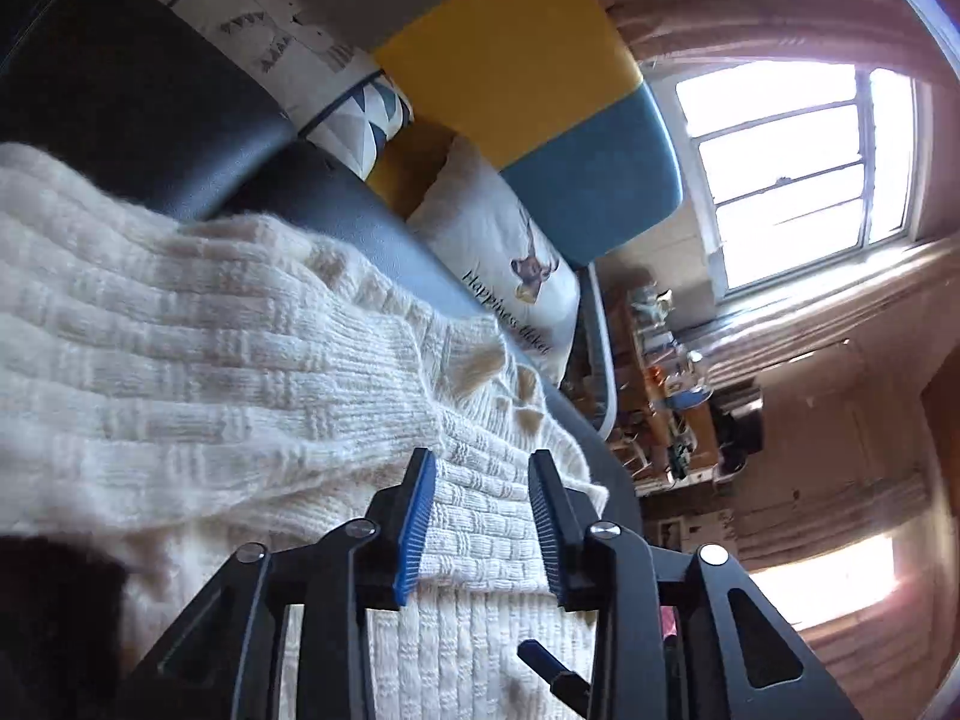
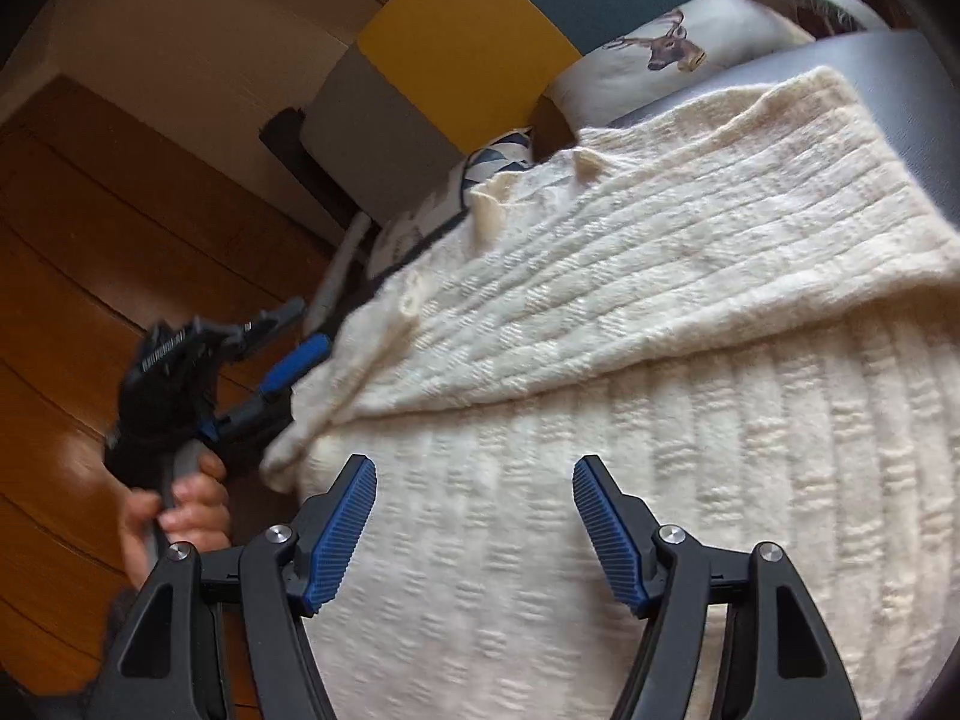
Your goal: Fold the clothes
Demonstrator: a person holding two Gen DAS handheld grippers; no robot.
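Observation:
A cream knitted sweater (image 1: 198,360) lies spread on a dark sofa seat (image 1: 150,114). One part is folded over the rest, as the right wrist view shows (image 2: 630,276). My left gripper (image 1: 483,462) is partly open, with sweater fabric lying between its blue pads (image 1: 414,528). It also shows in the right wrist view (image 2: 288,354), held in a hand at the sweater's left edge. My right gripper (image 2: 474,474) is wide open and empty just above the sweater's lower part (image 2: 600,540).
Cushions lean against the sofa back: a deer-print one (image 2: 666,54), a triangle-print one (image 1: 336,102), and a yellow and blue backrest panel (image 1: 516,72). A wooden floor (image 2: 72,276) lies left of the sofa. A window (image 1: 798,168) and a cluttered shelf (image 1: 672,396) stand beyond.

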